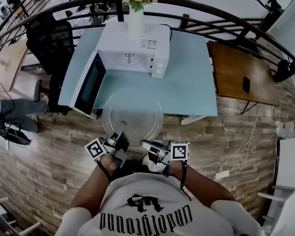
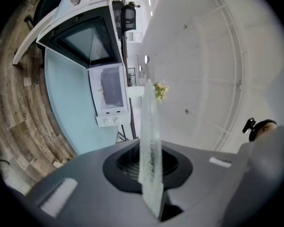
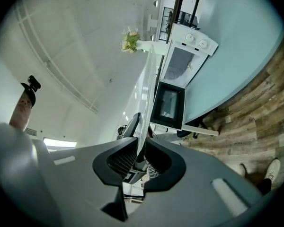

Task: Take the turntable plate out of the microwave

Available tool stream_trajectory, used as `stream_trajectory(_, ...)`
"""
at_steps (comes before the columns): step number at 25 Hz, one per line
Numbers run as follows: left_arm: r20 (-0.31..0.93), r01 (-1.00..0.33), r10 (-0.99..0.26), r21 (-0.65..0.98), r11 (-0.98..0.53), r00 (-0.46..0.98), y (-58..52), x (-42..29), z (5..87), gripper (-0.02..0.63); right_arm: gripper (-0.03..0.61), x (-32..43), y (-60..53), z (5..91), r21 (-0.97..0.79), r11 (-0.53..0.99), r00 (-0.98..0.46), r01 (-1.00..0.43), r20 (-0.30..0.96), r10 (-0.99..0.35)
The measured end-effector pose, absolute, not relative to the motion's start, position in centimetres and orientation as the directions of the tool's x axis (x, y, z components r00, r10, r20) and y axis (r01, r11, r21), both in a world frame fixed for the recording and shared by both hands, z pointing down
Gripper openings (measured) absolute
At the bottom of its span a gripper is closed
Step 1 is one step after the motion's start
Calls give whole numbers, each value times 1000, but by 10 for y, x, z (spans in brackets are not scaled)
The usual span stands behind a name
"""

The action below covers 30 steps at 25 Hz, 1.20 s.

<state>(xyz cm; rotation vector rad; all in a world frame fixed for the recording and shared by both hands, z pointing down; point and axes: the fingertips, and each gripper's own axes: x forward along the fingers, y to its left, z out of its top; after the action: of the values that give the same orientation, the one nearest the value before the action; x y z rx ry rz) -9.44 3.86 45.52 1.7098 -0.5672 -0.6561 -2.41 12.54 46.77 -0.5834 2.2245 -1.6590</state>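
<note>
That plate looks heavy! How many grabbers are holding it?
2. The left gripper grips the near edge of the turntable plate at left; the right gripper grips it at right. None seems hidden.

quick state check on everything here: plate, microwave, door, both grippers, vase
turntable plate: out of the microwave, held by its near rim
microwave door: open, swung left
microwave: no plate inside
left gripper: shut on the turntable plate
right gripper: shut on the turntable plate
vase: upright on the microwave
</note>
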Motion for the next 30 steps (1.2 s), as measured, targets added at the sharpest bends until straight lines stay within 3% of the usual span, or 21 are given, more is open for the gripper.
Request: stream_trajectory(30, -153, 4, -583, 969, -249, 798, 203, -247, 408, 75, 48, -186, 297, 420, -933, 311, -802, -179, -45, -596)
